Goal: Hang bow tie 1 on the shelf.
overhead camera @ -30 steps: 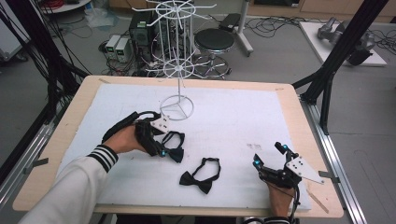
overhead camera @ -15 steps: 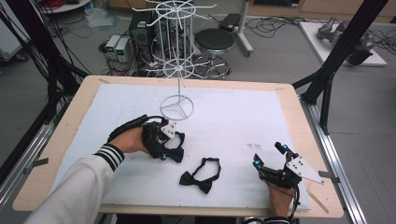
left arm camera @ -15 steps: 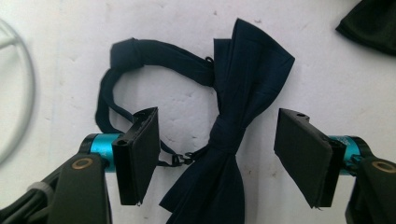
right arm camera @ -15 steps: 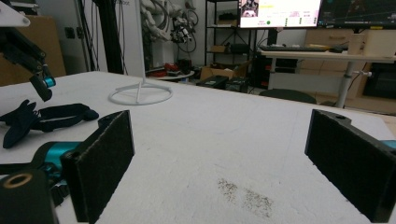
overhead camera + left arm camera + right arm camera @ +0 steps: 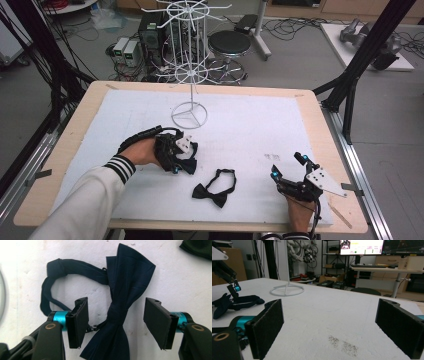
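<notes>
L claw (image 5: 116,321) closing round bow tie (image 5: 125,290).

On the table (image 5: 75,150) the white mat (image 5: 250,120) is lying, and the wire rack (image 5: 189,75) is standing at its far middle. In front of the rack's base the left gripper (image 5: 176,159) is sitting over one bow tie (image 5: 117,310), whose knot is lying between the jaws. A second bow tie (image 5: 215,187) is lying to its right, nearer the front edge. The right gripper (image 5: 292,172) is resting at the front right corner, well apart
</notes>
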Motion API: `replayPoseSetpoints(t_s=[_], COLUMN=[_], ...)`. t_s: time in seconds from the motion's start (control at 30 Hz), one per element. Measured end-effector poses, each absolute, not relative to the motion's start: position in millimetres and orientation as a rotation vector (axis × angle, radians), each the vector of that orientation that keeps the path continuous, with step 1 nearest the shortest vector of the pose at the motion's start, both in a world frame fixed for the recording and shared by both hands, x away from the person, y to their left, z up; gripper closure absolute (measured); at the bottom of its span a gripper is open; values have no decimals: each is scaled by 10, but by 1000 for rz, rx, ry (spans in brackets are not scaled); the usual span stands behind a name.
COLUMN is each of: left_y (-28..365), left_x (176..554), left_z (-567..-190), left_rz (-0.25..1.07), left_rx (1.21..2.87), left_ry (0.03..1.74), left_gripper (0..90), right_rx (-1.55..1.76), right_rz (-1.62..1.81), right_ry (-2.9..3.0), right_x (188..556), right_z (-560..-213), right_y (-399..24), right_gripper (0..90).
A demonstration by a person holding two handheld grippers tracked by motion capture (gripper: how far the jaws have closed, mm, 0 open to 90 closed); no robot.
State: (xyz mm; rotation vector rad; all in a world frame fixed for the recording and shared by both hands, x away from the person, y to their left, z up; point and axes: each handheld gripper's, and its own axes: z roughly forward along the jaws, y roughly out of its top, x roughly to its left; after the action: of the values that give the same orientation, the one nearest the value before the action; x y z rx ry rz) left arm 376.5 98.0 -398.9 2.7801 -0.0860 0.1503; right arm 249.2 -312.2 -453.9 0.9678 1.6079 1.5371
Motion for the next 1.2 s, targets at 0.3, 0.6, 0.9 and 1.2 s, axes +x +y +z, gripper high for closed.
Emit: replayPoseSetpoints(t_s=[0.3,0.6,0.9,1.2], left_y=[982,969,952,1009], left_x=[3789,3800,3778,3784], left_z=[-4029,-4065,-4056,-3954], left_rz=[142,140,152,170], left_rx=[2810,2840,2855,2785], left_ry=[-91,-64,-40,-10], left_gripper=[446,684,731,741], right_rx=[969,973,971,973], right_rz=[1537,1539,1538,1538], right_ry=[1607,1609,1607,1607], right_x=[2492,2490,2493,2493], right_z=[-4539,-4539,-4539,-4539], right_y=[-3122,-3121,-3123,-3122], right_gripper=[75,74,75,75])
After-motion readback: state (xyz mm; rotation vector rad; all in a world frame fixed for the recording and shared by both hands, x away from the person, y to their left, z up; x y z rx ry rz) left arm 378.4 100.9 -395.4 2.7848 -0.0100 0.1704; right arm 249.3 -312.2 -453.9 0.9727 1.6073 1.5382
